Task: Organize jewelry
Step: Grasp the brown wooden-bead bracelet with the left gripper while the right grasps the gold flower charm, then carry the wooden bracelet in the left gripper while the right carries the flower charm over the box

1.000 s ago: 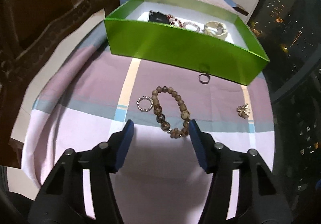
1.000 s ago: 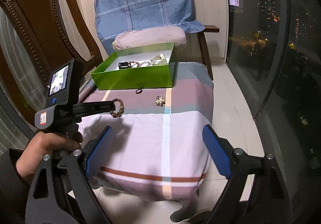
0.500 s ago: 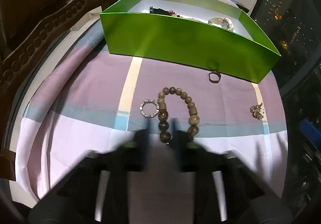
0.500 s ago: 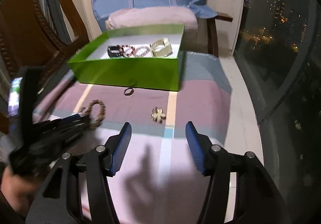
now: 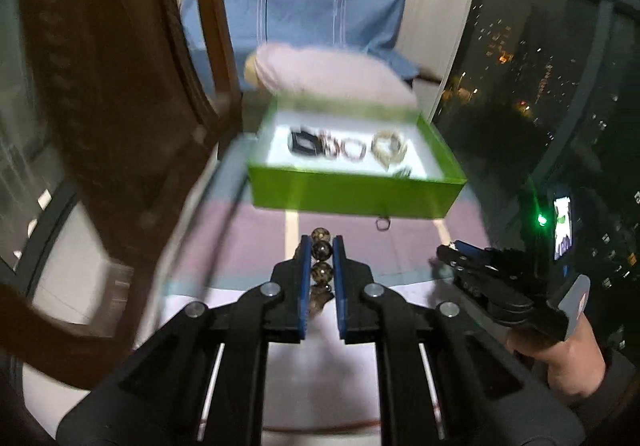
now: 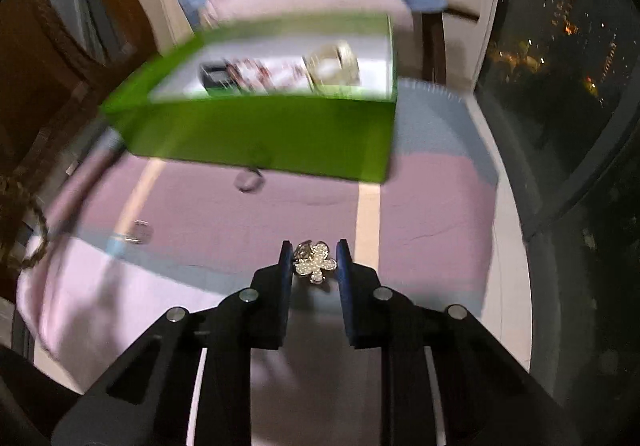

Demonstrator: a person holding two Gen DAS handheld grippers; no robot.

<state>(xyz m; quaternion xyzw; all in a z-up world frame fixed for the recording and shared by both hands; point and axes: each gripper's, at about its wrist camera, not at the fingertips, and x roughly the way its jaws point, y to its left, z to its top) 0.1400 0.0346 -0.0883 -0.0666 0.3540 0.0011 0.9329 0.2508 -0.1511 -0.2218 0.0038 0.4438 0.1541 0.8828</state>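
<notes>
My left gripper is shut on a brown beaded bracelet and holds it above the cloth-covered table, in front of the green box. My right gripper is shut on a flower-shaped rhinestone brooch just over the cloth. The green box holds a black band, beaded bracelets and a pale bangle. A small ring lies before the box front. A sparkly ring lies at the left on the cloth. The bracelet also hangs at the far left of the right wrist view.
A carved wooden chair stands at the left. A blue cloth and a pink cushion lie behind the box. A dark window is at the right. The right gripper shows in the left wrist view.
My left gripper closed on the beaded bracelet and lifted it. My right gripper moved in and closed on the flower brooch. Both views are blurred by motion.
</notes>
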